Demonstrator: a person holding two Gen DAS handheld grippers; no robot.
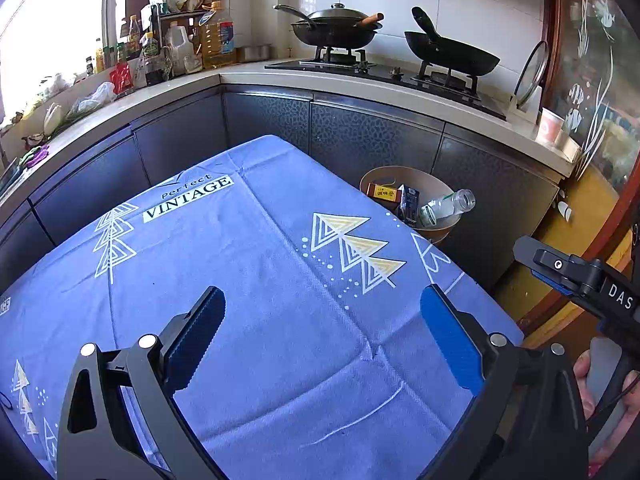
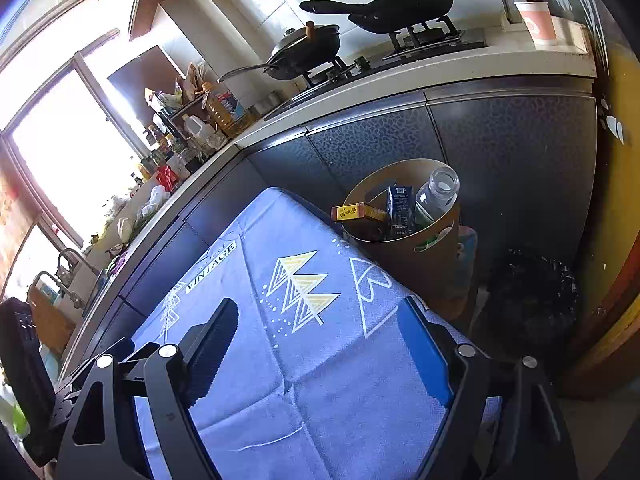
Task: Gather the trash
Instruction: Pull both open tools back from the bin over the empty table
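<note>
Left gripper, right gripper: both released, empty, over blue tablecloth. Trash sits in brown bin beyond far right corner: clear bottle, dark carton, yellow box. All likely light; bottle slippery, grasp at body.

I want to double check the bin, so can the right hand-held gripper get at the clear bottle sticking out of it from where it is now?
Probably yes. The right hand-held gripper is open and empty over the table, and the bottle leans out of the bin top just past the table edge, with nothing between.
</note>
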